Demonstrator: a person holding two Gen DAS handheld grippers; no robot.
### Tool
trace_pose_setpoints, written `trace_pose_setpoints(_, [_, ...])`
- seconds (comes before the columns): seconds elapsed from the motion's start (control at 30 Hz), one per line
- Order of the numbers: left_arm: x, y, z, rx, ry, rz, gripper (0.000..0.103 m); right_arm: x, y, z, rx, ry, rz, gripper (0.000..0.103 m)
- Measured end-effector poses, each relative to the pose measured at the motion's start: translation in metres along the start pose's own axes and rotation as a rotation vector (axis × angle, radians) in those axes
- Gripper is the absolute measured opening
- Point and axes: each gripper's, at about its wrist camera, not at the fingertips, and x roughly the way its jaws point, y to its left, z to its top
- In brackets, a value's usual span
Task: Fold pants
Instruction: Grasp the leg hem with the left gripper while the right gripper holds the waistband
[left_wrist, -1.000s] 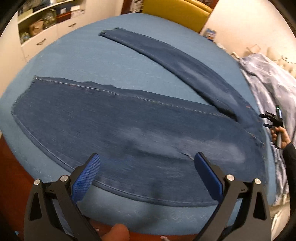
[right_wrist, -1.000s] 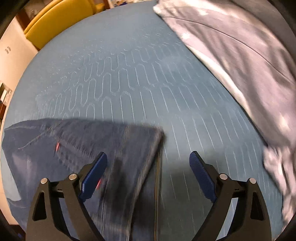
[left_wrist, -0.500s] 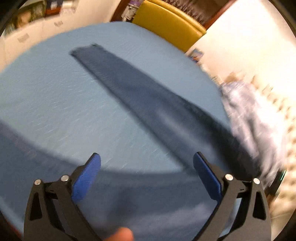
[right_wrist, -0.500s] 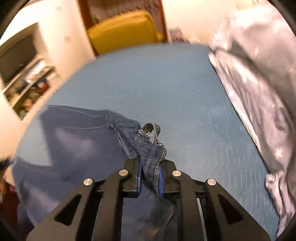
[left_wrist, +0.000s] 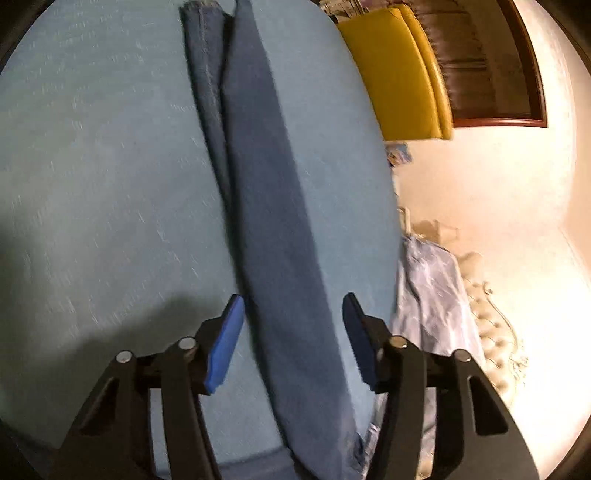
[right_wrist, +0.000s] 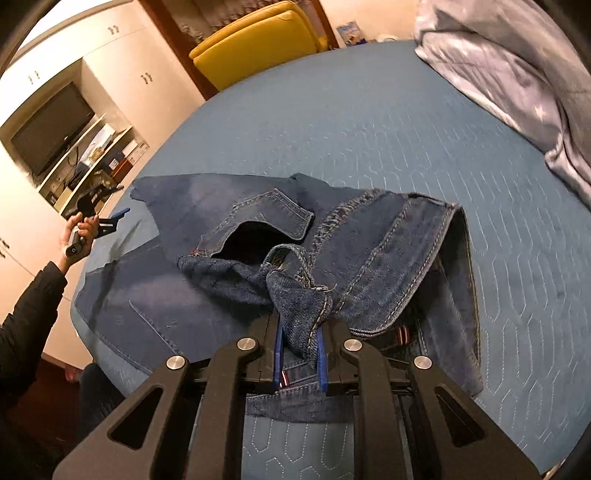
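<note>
In the right wrist view the right gripper (right_wrist: 300, 345) sits at six o'clock, its blue pads clamped on a bunched fold of the jeans (right_wrist: 373, 266) at the waistband — the cloth stands up between them. Beyond, the waist and pockets lie rumpled on the blue bedspread (right_wrist: 369, 122). At nine o'clock a hand (right_wrist: 79, 230) holds the left gripper (right_wrist: 110, 223) near the far edge of the denim. At twelve o'clock stands a yellow chair (right_wrist: 255, 40); at two o'clock, a grey quilt (right_wrist: 517, 66).

In the left wrist view the left gripper (left_wrist: 293, 338) is about half open and has just been closing — a trouser leg (left_wrist: 266, 192) runs between its pads towards twelve o'clock, but they do not press it.
</note>
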Motion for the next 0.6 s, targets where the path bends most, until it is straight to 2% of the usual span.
trace_pose_setpoints(0.07, [0.000,0.004,0.014,-0.026,-0.019,-0.011,0.048,-0.001,0.001,0.006,0.002,-0.003,-0.012,0.016])
trace_pose_setpoints(0.17, [0.012,0.007,0.030,-0.026,-0.017,0.023,0.041,-0.007,0.001,0.014,-0.011,-0.018,-0.025,0.016])
trace_pose_setpoints(0.27, [0.033,0.012,0.042,-0.046,0.015,0.074,0.034,-0.013,-0.002,0.026,-0.003,-0.034,-0.028,0.016])
trace_pose_setpoints(0.3, [0.040,0.014,0.043,-0.057,0.027,0.084,0.028,-0.014,-0.004,0.031,0.004,-0.037,-0.030,0.016])
trace_pose_setpoints(0.4, [0.049,0.010,0.045,-0.042,0.038,0.073,0.024,-0.017,-0.006,0.039,0.015,-0.048,-0.028,0.016])
trace_pose_setpoints(0.47, [0.051,0.008,0.046,-0.038,0.048,0.097,0.013,-0.018,-0.005,0.042,0.017,-0.052,-0.030,0.016])
trace_pose_setpoints(0.5, [0.052,0.006,0.046,-0.031,0.049,0.117,0.001,-0.018,-0.006,0.044,0.013,-0.051,-0.033,0.016])
trace_pose_setpoints(0.6, [0.037,-0.012,0.045,0.016,0.030,0.119,0.001,-0.018,-0.007,0.048,0.013,-0.047,-0.040,0.016])
